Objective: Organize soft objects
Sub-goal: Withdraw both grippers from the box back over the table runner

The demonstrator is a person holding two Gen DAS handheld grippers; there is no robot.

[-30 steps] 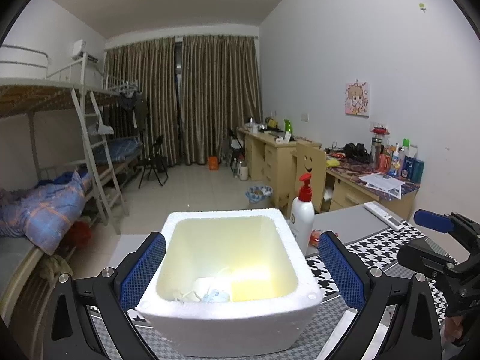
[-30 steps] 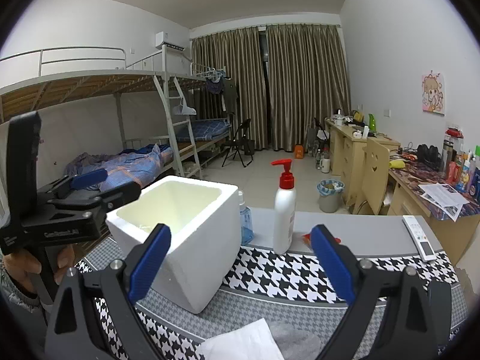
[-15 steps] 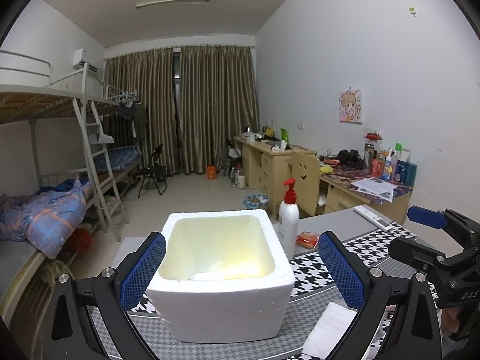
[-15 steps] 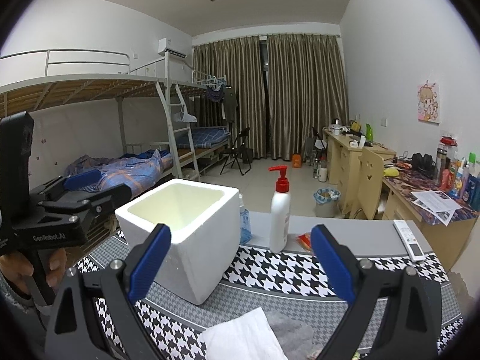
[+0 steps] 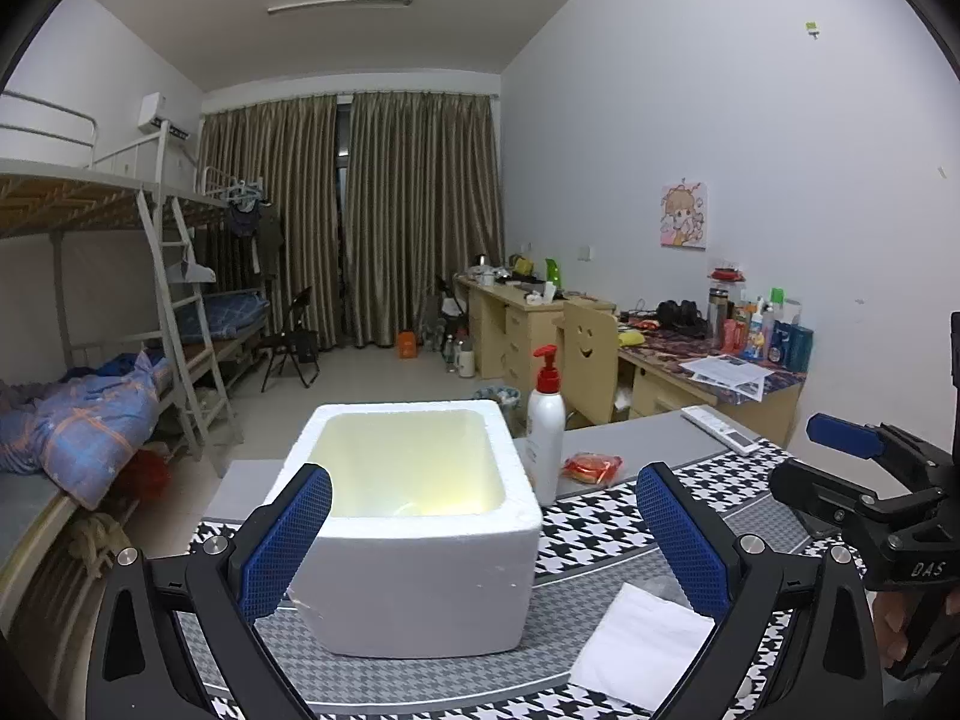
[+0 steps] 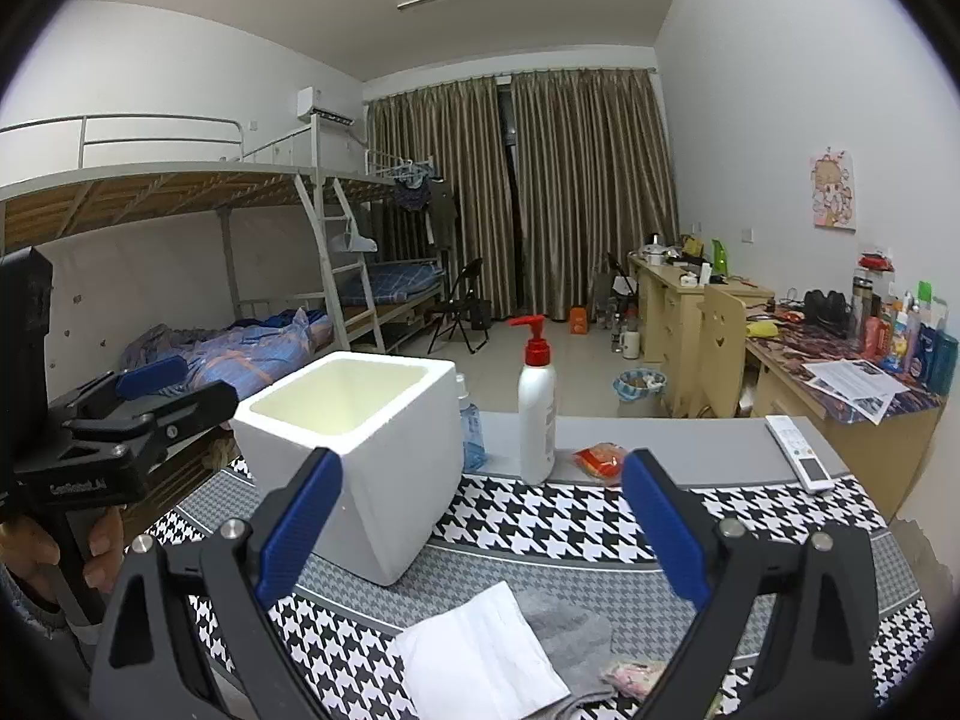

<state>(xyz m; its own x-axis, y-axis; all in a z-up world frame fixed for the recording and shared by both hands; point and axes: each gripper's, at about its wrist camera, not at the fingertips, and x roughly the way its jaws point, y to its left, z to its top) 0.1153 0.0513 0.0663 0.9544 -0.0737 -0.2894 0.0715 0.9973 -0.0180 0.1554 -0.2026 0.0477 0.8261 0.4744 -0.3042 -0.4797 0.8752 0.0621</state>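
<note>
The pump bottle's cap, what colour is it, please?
Red, on the white pump bottle; clearest in the right wrist view.

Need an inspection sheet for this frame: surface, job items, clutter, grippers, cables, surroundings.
Surface: table with a houndstooth mat.
Job's things: white foam box upright on the mat; white cloth and grey cloth lying in front of it, outside the box.
Clutter: pump bottle, red packet, remote, blue bottle behind the box.
Grippers: left gripper open, empty; right gripper open, empty.
Cables: nothing seen.
Surroundings: bunk bed, curtains, desks.
</note>
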